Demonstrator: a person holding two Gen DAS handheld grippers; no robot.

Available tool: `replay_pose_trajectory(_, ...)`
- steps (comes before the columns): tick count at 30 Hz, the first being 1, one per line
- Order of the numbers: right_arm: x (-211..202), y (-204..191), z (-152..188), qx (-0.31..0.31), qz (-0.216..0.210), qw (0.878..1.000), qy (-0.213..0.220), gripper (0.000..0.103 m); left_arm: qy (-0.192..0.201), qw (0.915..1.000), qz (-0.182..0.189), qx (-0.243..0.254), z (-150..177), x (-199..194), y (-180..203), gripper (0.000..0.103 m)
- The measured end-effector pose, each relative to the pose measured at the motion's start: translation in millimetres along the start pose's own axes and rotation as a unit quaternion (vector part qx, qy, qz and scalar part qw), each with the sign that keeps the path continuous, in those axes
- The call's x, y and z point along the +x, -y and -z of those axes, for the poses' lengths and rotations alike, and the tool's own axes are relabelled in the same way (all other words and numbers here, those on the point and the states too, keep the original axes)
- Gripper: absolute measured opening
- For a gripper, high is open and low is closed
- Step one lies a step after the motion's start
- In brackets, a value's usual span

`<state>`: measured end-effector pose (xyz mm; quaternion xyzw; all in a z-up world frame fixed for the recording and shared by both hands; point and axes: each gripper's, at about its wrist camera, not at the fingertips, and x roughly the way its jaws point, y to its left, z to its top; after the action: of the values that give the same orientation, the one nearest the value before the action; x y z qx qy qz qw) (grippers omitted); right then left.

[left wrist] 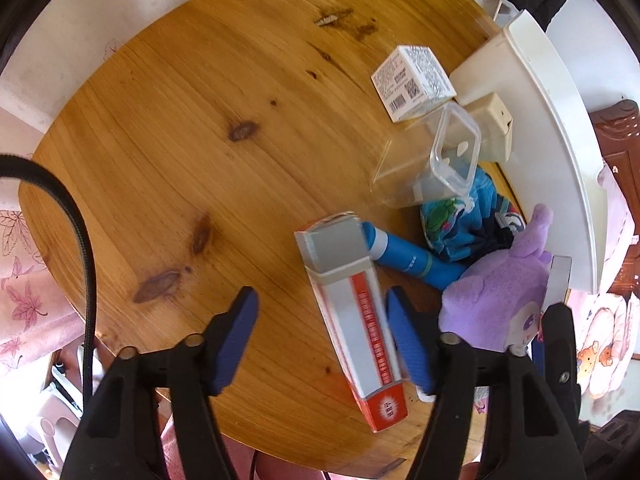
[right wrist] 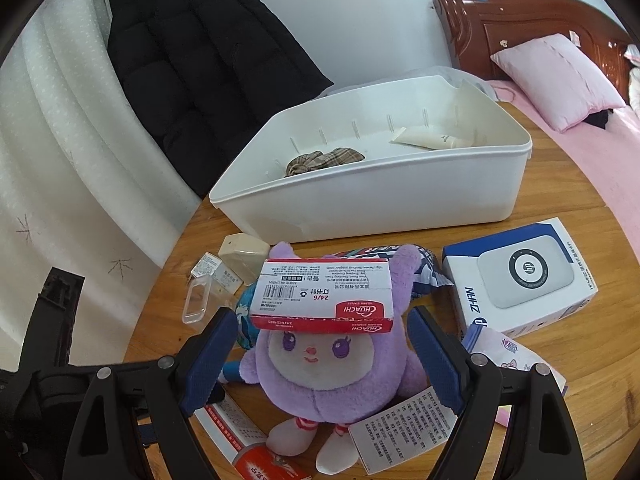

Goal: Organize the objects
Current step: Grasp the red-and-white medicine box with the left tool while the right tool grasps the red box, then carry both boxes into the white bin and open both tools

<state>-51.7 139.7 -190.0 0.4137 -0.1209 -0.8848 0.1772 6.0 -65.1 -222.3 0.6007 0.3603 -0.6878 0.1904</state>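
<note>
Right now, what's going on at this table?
A person is tidying a cluttered wooden table with a gripper in each hand. The left gripper hangs open over a long red-and-white box, its pads not pressing it. The right gripper stands open around a purple plush toy that has a red staples box resting on its head. The white bin behind holds a plaid scrunchie and a cream tube.

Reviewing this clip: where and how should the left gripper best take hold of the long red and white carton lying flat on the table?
Grip the red and white carton across its narrow width at mid-length, coming from above. It lies flat, and the left gripper already straddles it there, jaws open.
</note>
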Motion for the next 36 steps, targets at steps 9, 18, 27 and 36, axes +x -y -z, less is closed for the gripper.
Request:
replay_pose_trajectory(9, 4, 0, -2, -0.01, -0.005, 1.0, 0.008, 0.087, 0.0, 1.0, 0.001, -0.003, 2, 2, -1, 0.049)
replay_pose_trajectory(18, 1, -2, -2, -0.02, -0.016, 1.0, 0.013, 0.075, -0.006, 0.9999, 0.015, -0.001, 5, -2, -1, 0.027)
replay_pose_trajectory(27, -2, -1, -2, -0.025, -0.023, 0.999, 0.02, 0.072, -0.007, 0.9998, 0.021, 0.002, 4, -17, -1, 0.027)
replay_pose_trajectory(36, -14, -7, -9, -0.045, -0.031, 0.997, 0.046, 0.072, 0.034, 0.9976, 0.038, 0.048, -1, -61, 13, 0.027)
